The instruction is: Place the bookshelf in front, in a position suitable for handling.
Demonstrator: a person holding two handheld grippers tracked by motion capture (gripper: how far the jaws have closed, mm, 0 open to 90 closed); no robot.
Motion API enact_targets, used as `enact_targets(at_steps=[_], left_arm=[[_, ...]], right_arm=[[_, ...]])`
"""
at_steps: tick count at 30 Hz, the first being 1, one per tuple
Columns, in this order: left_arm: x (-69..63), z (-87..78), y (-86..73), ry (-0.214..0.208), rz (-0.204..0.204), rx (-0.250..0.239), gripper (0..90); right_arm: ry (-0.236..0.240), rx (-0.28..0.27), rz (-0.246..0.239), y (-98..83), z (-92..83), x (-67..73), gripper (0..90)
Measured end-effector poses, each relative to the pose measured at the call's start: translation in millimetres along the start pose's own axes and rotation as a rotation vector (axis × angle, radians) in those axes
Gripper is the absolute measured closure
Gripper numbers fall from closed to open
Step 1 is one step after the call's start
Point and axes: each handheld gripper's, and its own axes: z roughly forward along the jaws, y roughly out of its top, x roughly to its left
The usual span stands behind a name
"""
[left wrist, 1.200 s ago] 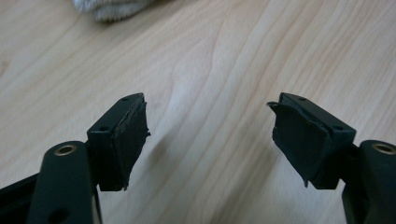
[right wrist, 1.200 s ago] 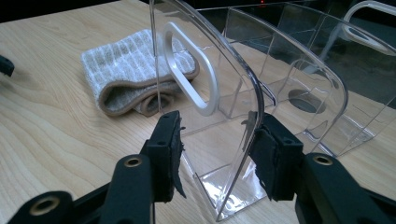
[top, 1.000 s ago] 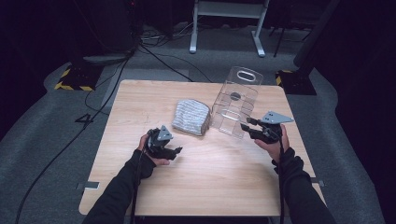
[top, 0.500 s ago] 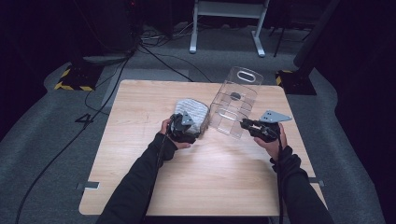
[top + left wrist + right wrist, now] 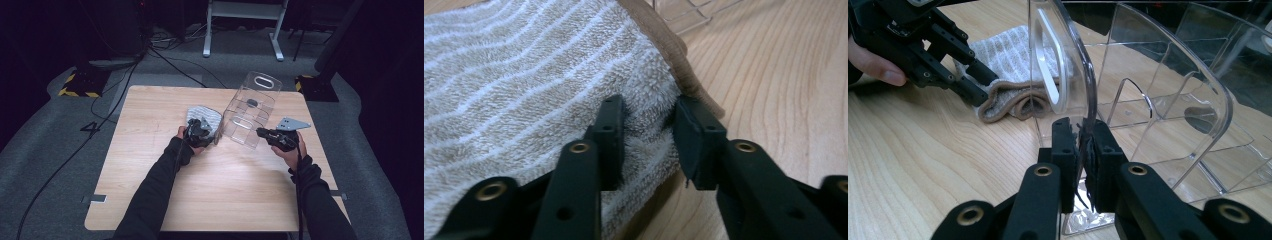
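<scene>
The left gripper (image 5: 204, 131) has slid across the wooden table (image 5: 150, 165) and closed on the towel (image 5: 524, 75); the right gripper (image 5: 1083, 150) clamps the clear organizer (image 5: 1158, 100).

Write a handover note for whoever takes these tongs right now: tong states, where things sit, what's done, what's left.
Left tongs: just closing, pinching the corner of the folded beige striped towel.
Right tongs: shut on a wall of the clear plastic divided organiser, just closed.
Both things sit on the light wooden table, towel beside the organiser.
Done: both grips.
Left, probably: towel into the organiser.
</scene>
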Motion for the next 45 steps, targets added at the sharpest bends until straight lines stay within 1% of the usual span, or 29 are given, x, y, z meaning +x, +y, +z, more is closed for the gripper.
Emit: enact_targets(at_steps=[2,3,4,5,7,8,9,10,11,12,13,14,15,16,18,19,21,23,25,26,28,31,33,34,35,36,41,43,45], left_arm=[[-0.2,-1.0,-0.5,-0.007,-0.002,0.005,74.0],[-0.4,-1.5,-0.2,-0.006,0.002,0.010,74.1],[-1.9,-1.7,-0.3,-0.010,-0.007,0.010,74.0],[-4.4,-2.7,-0.6,-0.012,0.001,0.019,73.1],[-9.1,-4.9,-1.1,-0.005,0.043,0.033,72.1],[-11.6,-6.9,-2.1,-0.007,0.056,0.038,72.0],[-15.2,-9.8,-5.1,-0.012,0.069,0.037,72.1],[-15.2,-9.8,-5.1,-0.012,0.069,0.037,72.4],[-18.0,-11.9,-7.6,-0.011,0.079,0.034,72.4],[-21.6,-13.6,-11.0,-0.004,0.099,0.025,73.5],[-27.5,-16.3,-15.6,0.009,0.138,0.018,74.0],[-31.1,-19.2,-18.9,0.008,0.157,0.013,74.6],[-34.8,-22.9,-22.4,-0.011,0.152,0.009,74.6],[-37.8,-26.2,-25.1,-0.031,0.155,0.008,74.7],[-45.8,-33.2,-30.7,-0.046,0.177,0.012,74.7],[-50.0,-37.0,-33.4,-0.055,0.178,0.017,74.7],[-57.6,-43.2,-38.0,-0.070,0.197,0.020,74.6],[-65.5,-49.7,-42.7,-0.091,0.210,0.028,74.6],[-75.7,-57.3,-48.7,-0.114,0.231,0.032,74.6],[-80.0,-60.3,-51.1,-0.123,0.234,0.032,74.6],[-88.3,-65.9,-56.4,-0.139,0.238,0.028,74.6],[-99.5,-72.3,-63.1,-0.161,0.239,0.017,74.6],[-104.7,-75.0,-66.6,-0.170,0.237,0.008,74.6],[-107.7,-77.0,-68.7,-0.173,0.242,0.006,74.6],[-109.9,-78.2,-70.8,-0.174,0.235,-0.002,74.5],[-111.6,-79.1,-72.5,-0.172,0.223,-0.009,74.5],[-116.0,-82.1,-76.8,-0.160,0.205,-0.016,74.4],[-116.4,-82.7,-78.4,-0.155,0.209,-0.022,74.2],[-115.9,-82.7,-80.1,-0.160,0.200,-0.034,74.2]], right_arm=[[0.022,-0.007,0.002,-0.7,-0.4,0.2,85.3],[0.028,-0.010,0.004,-0.8,-0.3,0.6,85.5],[0.029,-0.006,0.001,-0.4,-0.6,1.7,85.7],[0.028,-0.004,-0.005,0.0,-0.8,3.2,85.9],[0.025,0.001,-0.012,0.6,-1.5,6.3,86.3],[0.029,0.003,-0.009,0.8,-1.9,7.9,86.5],[0.033,0.001,-0.002,0.3,-2.5,11.0,86.8],[0.033,0.001,-0.002,0.3,-2.5,11.0,86.8],[0.029,0.002,-0.007,0.5,-3.0,13.0,86.7],[0.028,0.006,-0.011,0.7,-3.7,15.1,86.8],[0.031,0.006,-0.018,0.7,-4.4,16.9,86.9],[0.036,0.008,-0.023,0.6,-5.7,19.4,86.9],[0.037,0.011,-0.027,0.6,-6.7,21.5,86.8],[0.034,0.015,-0.030,0.8,-7.8,24.4,86.7],[0.027,0.021,-0.032,1.3,-9.0,28.8,86.7],[0.022,0.024,-0.034,1.5,-9.5,30.8,86.7],[0.013,0.027,-0.034,1.8,-10.2,34.8,86.6],[0.005,0.027,-0.034,2.1,-10.3,39.4,86.5],[-0.014,0.031,-0.038,2.8,-10.1,42.7,86.5],[-0.008,0.032,-0.032,3.1,-9.8,44.0,86.6],[0.002,0.031,-0.038,3.9,-9.2,47.0,86.5],[-0.003,0.039,-0.049,6.0,-7.9,53.9,86.1],[-0.004,0.038,-0.049,7.0,-6.6,57.8,86.0],[-0.009,0.038,-0.052,7.3,-6.0,59.9,85.9],[-0.011,0.039,-0.053,7.9,-5.5,62.1,85.9],[-0.012,0.037,-0.051,7.9,-5.2,64.1,85.9],[-0.001,0.031,-0.047,7.5,-5.8,71.9,85.7],[0.013,0.027,-0.051,7.9,-5.9,78.1,85.3],[0.020,0.024,-0.058,8.5,-5.1,83.7,85.0]])
